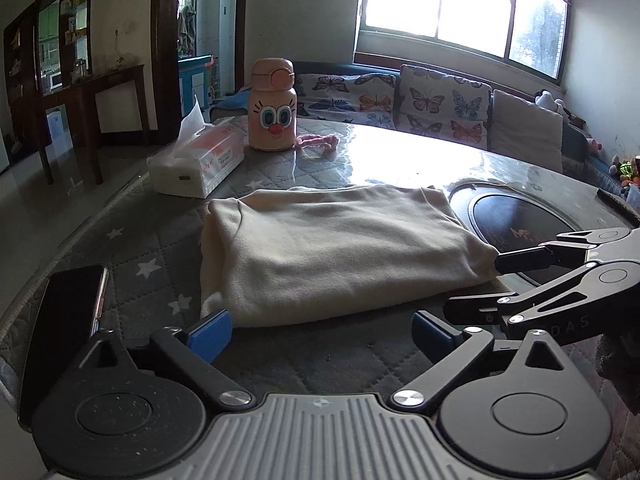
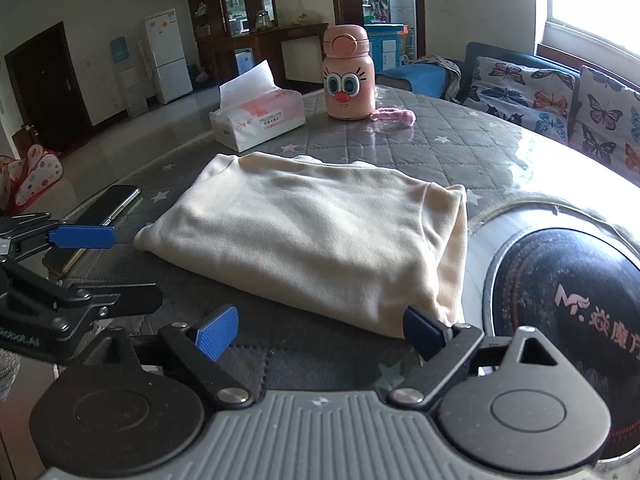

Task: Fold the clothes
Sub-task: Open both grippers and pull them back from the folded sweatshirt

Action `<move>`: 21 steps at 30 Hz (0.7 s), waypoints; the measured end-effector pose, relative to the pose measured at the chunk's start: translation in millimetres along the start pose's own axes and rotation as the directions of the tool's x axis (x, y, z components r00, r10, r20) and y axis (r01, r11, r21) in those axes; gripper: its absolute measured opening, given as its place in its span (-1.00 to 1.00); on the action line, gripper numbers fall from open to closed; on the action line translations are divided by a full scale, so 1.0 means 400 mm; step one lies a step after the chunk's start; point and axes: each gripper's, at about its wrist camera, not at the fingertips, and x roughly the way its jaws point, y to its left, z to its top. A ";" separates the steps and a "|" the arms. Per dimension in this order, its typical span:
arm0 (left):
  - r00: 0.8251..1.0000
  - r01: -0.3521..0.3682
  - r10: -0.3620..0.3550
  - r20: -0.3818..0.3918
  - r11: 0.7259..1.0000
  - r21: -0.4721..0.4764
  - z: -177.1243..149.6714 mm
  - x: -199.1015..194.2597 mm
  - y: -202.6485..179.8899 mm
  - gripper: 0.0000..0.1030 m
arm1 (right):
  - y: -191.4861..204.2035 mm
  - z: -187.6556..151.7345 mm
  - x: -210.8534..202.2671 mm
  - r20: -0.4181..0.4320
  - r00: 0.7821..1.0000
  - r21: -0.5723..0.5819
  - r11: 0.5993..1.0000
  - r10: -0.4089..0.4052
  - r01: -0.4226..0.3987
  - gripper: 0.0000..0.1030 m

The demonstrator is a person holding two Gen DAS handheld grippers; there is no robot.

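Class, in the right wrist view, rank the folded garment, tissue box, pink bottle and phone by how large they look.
1. Folded garment
2. Tissue box
3. Pink bottle and phone: too alike to rank; the phone is partly hidden.

The garment [image 1: 340,248] is soft, matt cream cloth. Under it lies a quilted grey table cover [image 1: 160,248], glossy under a clear film. The bottle [image 1: 273,106] is smooth pink plastic, and the tissue pack [image 1: 200,162] shiny wrap. The phone [image 1: 68,320] is glossy black. The pads [image 2: 218,332] are ribbed blue.
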 end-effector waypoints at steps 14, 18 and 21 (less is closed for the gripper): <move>1.000 -0.023 0.023 -0.006 1.000 -0.007 -0.021 -0.021 -0.014 1.00 | 0.016 -0.025 -0.029 0.008 0.999 0.014 0.999 -0.042 0.042 1.00; 1.000 -0.027 0.027 -0.009 1.000 -0.014 -0.024 -0.028 -0.021 1.00 | 0.020 -0.034 -0.035 0.007 0.999 0.016 0.999 -0.044 0.044 1.00; 0.999 -0.034 0.033 -0.013 0.999 -0.016 -0.026 -0.032 -0.026 1.00 | 0.022 -0.041 -0.041 0.012 0.999 0.024 0.999 -0.048 0.047 1.00</move>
